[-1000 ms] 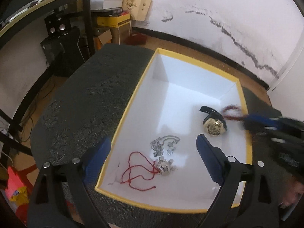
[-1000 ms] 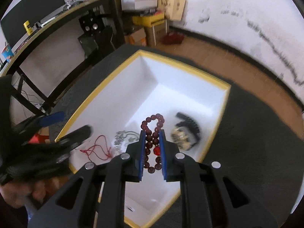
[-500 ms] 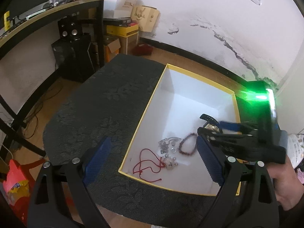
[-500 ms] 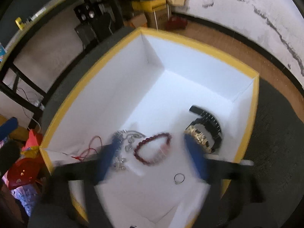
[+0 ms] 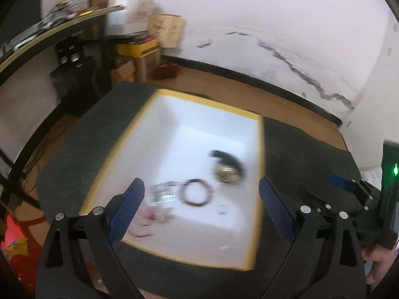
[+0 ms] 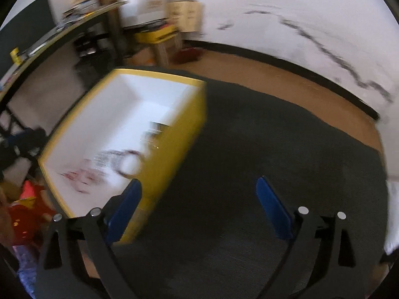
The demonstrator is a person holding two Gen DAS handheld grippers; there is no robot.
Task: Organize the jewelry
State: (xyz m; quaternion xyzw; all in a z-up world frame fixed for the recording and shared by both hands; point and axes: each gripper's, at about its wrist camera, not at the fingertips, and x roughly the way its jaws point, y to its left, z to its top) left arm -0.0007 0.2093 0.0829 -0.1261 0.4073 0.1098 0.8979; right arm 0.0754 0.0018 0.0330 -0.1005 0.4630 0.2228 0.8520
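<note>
Lying in the yellow-rimmed box (image 5: 260,149) from left to right are a red cord (image 5: 144,224), a silver chain (image 5: 162,194), a dark red bead bracelet (image 5: 197,191), a small ring (image 5: 222,209) and a gold watch (image 5: 228,172), all blurred. The left gripper (image 5: 199,204) hangs over them, jaws apart and empty. The right gripper (image 6: 197,206), its jaws just opened with nothing between them, is over bare dark mat (image 6: 274,137) beside the box. I'd judge the gathering nearly done; nothing loose shows outside.
</note>
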